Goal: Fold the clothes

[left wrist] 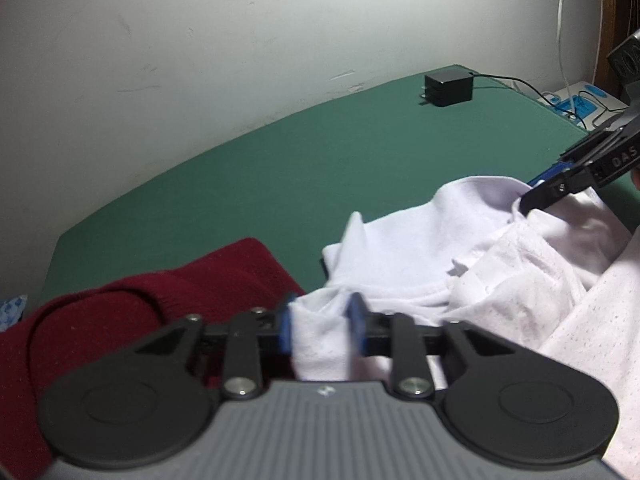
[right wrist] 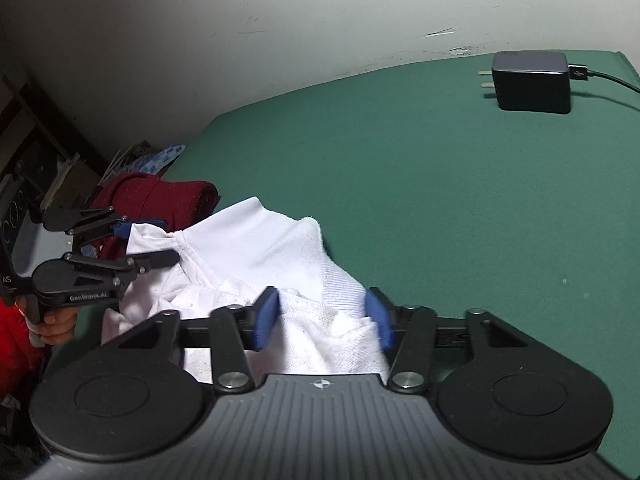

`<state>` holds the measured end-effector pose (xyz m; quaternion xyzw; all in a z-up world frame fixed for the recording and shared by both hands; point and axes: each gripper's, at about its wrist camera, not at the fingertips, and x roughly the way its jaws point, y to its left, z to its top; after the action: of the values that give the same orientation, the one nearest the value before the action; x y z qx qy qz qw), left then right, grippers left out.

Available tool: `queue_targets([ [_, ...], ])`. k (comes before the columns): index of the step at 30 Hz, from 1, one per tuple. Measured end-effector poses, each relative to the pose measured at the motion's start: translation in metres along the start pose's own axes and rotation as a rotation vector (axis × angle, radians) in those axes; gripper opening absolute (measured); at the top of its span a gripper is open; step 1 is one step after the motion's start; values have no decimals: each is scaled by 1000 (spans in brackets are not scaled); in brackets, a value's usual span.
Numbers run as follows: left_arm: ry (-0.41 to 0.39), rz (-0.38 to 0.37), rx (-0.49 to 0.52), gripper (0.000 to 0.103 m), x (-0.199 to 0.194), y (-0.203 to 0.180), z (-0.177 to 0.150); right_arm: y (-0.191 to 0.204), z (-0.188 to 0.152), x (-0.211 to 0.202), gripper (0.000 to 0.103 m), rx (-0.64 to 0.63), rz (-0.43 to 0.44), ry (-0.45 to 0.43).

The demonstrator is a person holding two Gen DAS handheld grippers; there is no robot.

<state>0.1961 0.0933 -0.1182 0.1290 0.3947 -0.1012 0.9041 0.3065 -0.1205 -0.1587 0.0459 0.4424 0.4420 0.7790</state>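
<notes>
Both grippers have hold of the same white garment (left wrist: 400, 256), which lies bunched on the green table (left wrist: 280, 184). Left gripper (left wrist: 320, 322) has its blue pads squeezed onto a narrow pinch of the white cloth, jaws nearly together. Right gripper (right wrist: 324, 318) stands a bit wider, with a thick fold of the cloth filling the gap between its pads.

Only the left wrist view shows how big the dark red sweater (left wrist: 140, 300) really is, lying just beside the garment's left end and touching it. It also catches a blue and white power strip (left wrist: 580, 100) off the table's far right. Only the right wrist view shows the hand (right wrist: 56, 326) and red sleeve (right wrist: 16, 336) on the left gripper's handle, plus clutter at the left wall.

Black charger (right wrist: 532, 82) sits well apart, near the far edge.

Garment stretches crosswise from one gripper to the other, with a folded corner poking toward the wall.
</notes>
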Motion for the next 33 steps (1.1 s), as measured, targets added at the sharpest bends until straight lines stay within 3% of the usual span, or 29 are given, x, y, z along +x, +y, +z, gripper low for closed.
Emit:
queue_targets([
  [2, -5, -5, 1, 11, -1, -2, 0, 5, 1, -2, 19, -31, 4, -2],
  [11, -54, 12, 17, 10, -28, -5, 4, 28, 11, -32, 14, -119, -13, -59],
  [17, -162, 49, -8, 4, -99, -2, -8, 71, 2, -85, 10, -252, 22, -133],
  [21, -204, 30, -13, 5, -150, -9, -33, 109, -19, -121, 7, -383, 44, -137],
  [24, -178, 45, 47, 18, -157, -27, -52, 129, -41, -131, 6, -439, 46, -102],
  [26, -149, 58, 83, 20, -155, -39, -62, 139, -58, -127, 6, -463, 41, -63],
  [31, -104, 74, 130, 26, -151, -62, -81, 157, -109, -98, 6, -564, -18, 83],
  [33, -97, 84, 148, 37, -152, -68, -88, 163, -132, -89, 6, -630, -56, 157],
])
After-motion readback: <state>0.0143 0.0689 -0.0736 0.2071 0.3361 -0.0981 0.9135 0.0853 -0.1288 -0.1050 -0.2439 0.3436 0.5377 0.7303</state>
